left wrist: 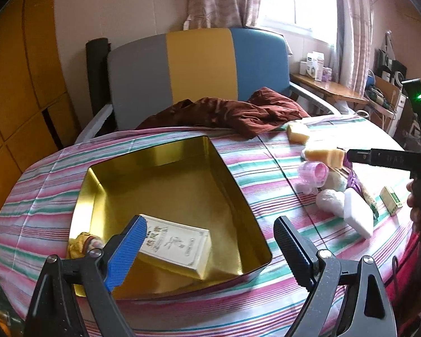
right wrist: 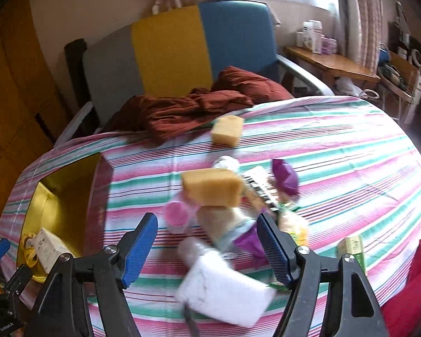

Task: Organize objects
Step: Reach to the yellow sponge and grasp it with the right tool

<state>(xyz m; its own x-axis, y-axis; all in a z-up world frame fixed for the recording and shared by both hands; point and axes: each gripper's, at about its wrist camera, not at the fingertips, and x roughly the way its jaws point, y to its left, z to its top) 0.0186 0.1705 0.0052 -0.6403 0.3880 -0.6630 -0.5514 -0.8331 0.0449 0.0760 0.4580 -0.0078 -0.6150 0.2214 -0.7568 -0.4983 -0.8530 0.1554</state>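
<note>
Brown cloth (left wrist: pixel 233 112), striped chair (left wrist: pixel 199 64)

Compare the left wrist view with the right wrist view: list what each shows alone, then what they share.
Left wrist only: the gold tin's whole inside and the white heart-shaped piece.
Right wrist only: the red fabric at the lower right and the purple wrapper in plain sight.
Shared: the striped cloth, the boxed item in the tin, two yellow sponges, the pink cup and the brown garment.
</note>
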